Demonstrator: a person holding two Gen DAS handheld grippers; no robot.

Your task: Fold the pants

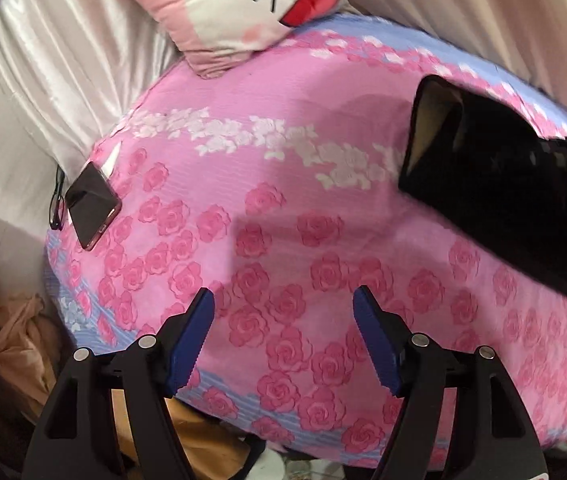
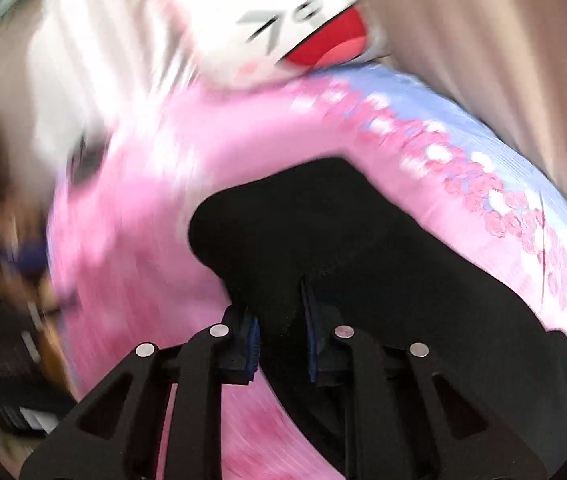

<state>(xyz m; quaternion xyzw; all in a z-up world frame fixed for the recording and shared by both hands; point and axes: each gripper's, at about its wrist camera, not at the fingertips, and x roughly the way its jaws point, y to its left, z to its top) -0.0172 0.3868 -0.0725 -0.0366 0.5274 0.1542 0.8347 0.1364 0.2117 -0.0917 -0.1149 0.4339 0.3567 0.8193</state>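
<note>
Seen from the right wrist, the right gripper (image 2: 279, 340) sits low in the frame with its jaws pinching a bunch of the black pants (image 2: 323, 240); the cloth runs up between the blue pads and spreads away from them, up and to the left, over the pink bedspread (image 2: 143, 200). This view is streaked with blur, so the outline of the pants is soft. Seen from the left wrist, the left gripper (image 1: 283, 344) hangs over bare bedspread (image 1: 283, 200) with its jaws spread and nothing between them. From there the pants (image 1: 503, 200) lie up and to the right, well apart from the jaws, a long dark band slanting from the right edge of the frame toward the middle of the bed, its open end, with pale lining showing, pointing inward. The right hand is plainly the nearer one; the left would likely have to travel rightward to reach that free end. Farther off, a phone (image 1: 93, 208) and glasses (image 1: 57, 200) lie at the bed's left edge, and a pillow (image 1: 235, 8) rests at the far end.
</note>
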